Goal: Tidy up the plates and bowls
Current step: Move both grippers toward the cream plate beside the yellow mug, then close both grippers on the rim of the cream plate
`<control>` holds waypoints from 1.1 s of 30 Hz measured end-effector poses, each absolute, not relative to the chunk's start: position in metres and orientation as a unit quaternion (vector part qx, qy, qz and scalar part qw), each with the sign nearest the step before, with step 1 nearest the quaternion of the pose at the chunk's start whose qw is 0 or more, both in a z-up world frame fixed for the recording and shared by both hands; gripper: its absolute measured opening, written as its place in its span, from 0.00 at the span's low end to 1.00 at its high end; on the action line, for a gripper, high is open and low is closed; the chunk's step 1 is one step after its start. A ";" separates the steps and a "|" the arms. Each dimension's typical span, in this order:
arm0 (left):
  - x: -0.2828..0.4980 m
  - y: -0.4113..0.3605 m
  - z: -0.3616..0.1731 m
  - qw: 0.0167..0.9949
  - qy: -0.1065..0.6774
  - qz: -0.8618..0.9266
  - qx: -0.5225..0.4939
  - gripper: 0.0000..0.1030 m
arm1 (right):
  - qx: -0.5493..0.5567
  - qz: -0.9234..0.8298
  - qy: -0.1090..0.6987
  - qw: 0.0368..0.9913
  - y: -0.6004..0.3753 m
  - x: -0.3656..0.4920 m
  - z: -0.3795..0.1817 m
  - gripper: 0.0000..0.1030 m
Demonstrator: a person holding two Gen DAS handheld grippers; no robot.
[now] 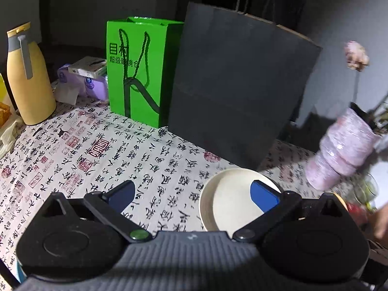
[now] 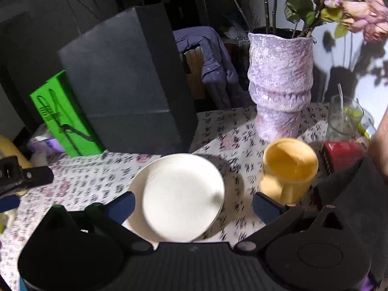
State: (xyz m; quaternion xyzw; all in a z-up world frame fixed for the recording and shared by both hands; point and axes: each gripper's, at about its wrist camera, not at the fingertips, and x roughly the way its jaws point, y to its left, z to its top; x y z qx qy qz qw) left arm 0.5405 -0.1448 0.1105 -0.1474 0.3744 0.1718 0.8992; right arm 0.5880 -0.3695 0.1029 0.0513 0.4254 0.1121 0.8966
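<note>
The step in hand looks like gathering the dishes into one stack. The right tool point(image 2: 192, 206) is released, its fingers spread wide and grasping nothing, with the cream plate point(image 2: 180, 196) between and just ahead of them on the surface point(image 2: 97, 177). It may be two plates stacked; motion blur hides this. The left tool point(image 1: 192, 194), also released, has the plate under its right finger. Next: close one tool on the rim.

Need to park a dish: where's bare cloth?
Free: tablecloth between yellow flask, green bag and white plate. Crowded: right side, around the purple vase, yellow mug, glass and red box.
</note>
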 end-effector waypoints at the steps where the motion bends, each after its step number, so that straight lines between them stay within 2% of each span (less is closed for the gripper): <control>1: 0.548 -0.144 0.106 0.896 0.379 0.178 -0.149 1.00 | 0.046 0.114 0.424 0.897 -0.368 0.593 0.099 1.00; 6: 0.573 -0.138 0.073 0.877 0.411 0.197 -0.153 1.00 | 0.042 0.124 0.427 0.895 -0.364 0.615 0.076 0.99; 18: 0.606 -0.131 0.017 0.861 0.442 0.219 -0.124 1.00 | 0.041 0.151 0.446 0.881 -0.348 0.629 0.013 0.81; 24: 0.616 -0.133 -0.005 0.856 0.455 0.216 -0.116 1.00 | 0.036 0.135 0.442 0.886 -0.352 0.631 0.007 0.78; 29: 0.620 -0.136 -0.015 0.855 0.462 0.207 -0.115 0.98 | 0.030 0.121 0.445 0.887 -0.355 0.633 0.001 0.57; 31: 0.621 -0.139 -0.020 0.854 0.466 0.202 -0.110 0.96 | 0.032 0.121 0.451 0.884 -0.355 0.635 -0.003 0.45; 33: 0.623 -0.142 -0.024 0.854 0.470 0.198 -0.105 0.91 | 0.033 0.120 0.453 0.883 -0.356 0.636 -0.005 0.41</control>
